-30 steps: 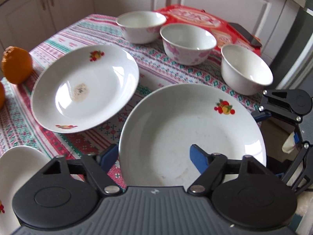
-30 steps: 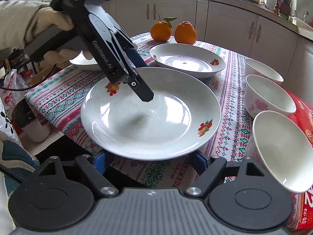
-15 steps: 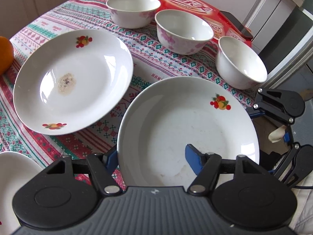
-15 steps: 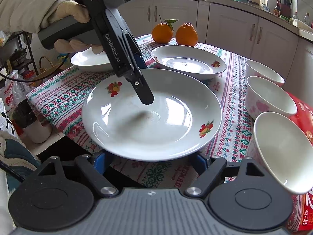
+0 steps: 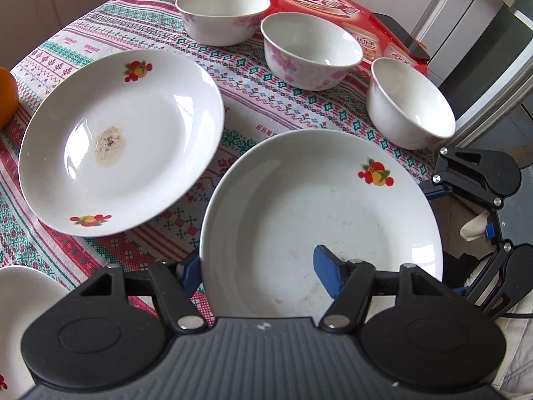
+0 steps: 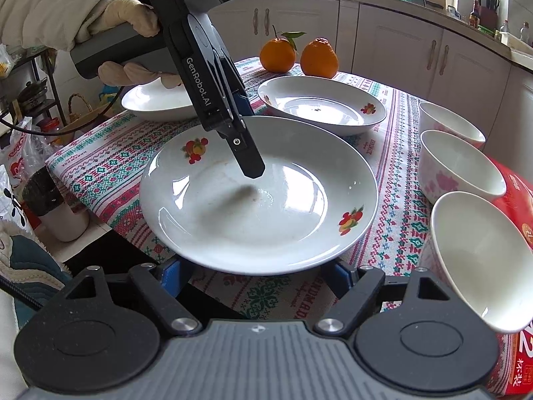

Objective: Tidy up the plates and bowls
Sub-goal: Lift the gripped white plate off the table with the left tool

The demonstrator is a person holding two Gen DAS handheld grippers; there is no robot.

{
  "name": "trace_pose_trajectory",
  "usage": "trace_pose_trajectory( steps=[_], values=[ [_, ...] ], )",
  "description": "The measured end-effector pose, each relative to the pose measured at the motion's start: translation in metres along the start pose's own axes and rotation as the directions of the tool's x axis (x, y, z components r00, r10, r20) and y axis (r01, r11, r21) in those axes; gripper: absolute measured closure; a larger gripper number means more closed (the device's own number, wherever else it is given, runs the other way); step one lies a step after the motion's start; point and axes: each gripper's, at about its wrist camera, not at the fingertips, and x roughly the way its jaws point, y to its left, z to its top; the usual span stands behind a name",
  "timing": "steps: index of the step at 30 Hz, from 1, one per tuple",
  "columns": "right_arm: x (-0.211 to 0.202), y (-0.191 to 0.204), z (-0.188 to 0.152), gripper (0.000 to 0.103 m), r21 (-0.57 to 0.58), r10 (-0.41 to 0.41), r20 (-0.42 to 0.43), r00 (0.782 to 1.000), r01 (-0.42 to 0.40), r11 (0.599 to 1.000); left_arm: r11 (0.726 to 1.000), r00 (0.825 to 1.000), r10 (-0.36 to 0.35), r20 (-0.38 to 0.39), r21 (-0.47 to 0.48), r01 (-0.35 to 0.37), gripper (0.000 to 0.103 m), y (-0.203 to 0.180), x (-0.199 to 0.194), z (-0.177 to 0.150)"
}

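Observation:
A white plate with fruit prints [image 5: 319,213] [image 6: 260,196] is at the table's near edge. My left gripper [image 5: 260,268] straddles its rim, one blue pad on the inner face, the other under it, apparently clamped; it also shows in the right wrist view [image 6: 246,160]. My right gripper [image 6: 256,271] is open, its fingers below the same plate's near rim. A second plate with a stain [image 5: 120,140] [image 6: 321,105] lies beyond. A third plate [image 6: 156,100] [image 5: 20,306] is further left. Three bowls [image 5: 223,13] [image 5: 311,50] [image 5: 409,103] stand in a row.
A red box [image 5: 333,0] with a dark phone [image 5: 403,36] on it lies behind the bowls. Two oranges [image 6: 278,55] [image 6: 319,58] sit at the table's far end. White cabinets surround the table. Bags and a basket stand on the floor at the left.
The left gripper has tilted and shifted slightly, staying on the near plate's rim. The right gripper has barely moved.

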Motion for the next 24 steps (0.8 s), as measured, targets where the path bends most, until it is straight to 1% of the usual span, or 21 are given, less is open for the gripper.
trace_pose_trajectory(
  steps=[12, 18, 24],
  values=[
    [-0.003, 0.0, 0.007, 0.017, -0.013, 0.01, -0.013, 1.0, -0.01, 1.0, 1.0, 0.999, 0.002, 0.038, -0.014, -0.001, 0.036, -0.001, -0.012, -0.006],
    [-0.007, 0.002, 0.017, 0.017, -0.039, 0.019, -0.011, 1.0, -0.02, 0.999, 0.999, 0.997, 0.013, 0.072, -0.037, -0.01, 0.036, 0.0, -0.026, -0.012],
    [-0.005, 0.007, 0.034, 0.017, -0.07, 0.049, -0.008, 0.999, -0.049, 0.996, 0.997, 0.993, 0.037, 0.111, -0.078, -0.028, 0.036, 0.009, -0.045, -0.025]
  ],
)
